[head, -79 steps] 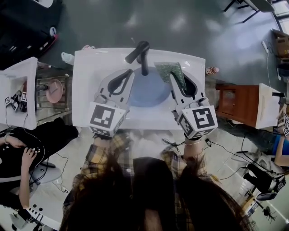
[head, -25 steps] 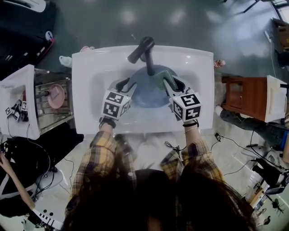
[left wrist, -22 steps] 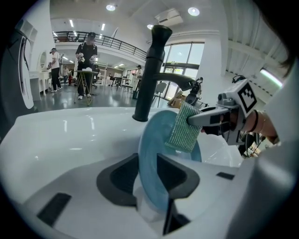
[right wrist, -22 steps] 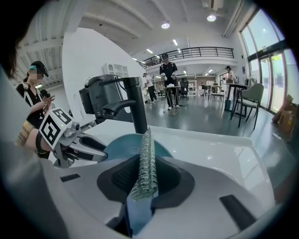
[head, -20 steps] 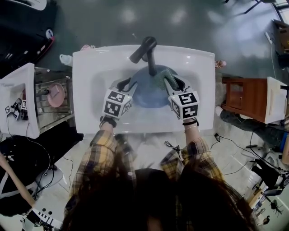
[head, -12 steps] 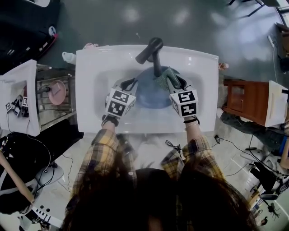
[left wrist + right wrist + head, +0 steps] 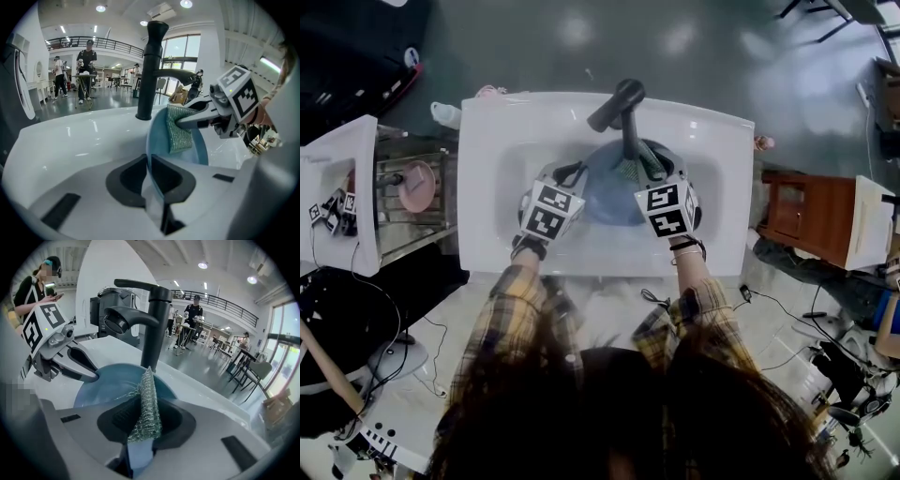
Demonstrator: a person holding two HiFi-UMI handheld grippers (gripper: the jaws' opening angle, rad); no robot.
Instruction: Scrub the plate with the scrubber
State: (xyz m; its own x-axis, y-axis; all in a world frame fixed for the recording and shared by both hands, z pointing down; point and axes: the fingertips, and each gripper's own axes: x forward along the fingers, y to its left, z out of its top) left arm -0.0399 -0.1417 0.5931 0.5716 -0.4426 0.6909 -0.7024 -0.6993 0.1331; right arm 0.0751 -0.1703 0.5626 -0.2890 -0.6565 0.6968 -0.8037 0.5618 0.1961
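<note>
The big white sink (image 7: 487, 187) fills the middle of the head view. The black tap (image 7: 623, 117) stands at its far side. Just in front of the tap, down in the bowl, is the blue plate (image 7: 602, 195). From above it looks like a flat round patch.

The left gripper view shows more. The plate (image 7: 157, 140) stands up on its edge. Its rim runs right between the jaws of the left gripper (image 7: 149, 161), which have just been closing and now pinch it.

The right gripper (image 7: 649, 169), just right of the tap, is squeezed tight on the green scrubber (image 7: 146, 408). The scrubber (image 7: 180, 133) lies against the plate's face, under the tap's spout.

The tap is very close behind the plate's top edge. Bare white sink spreads out on both sides of the tap.
</note>
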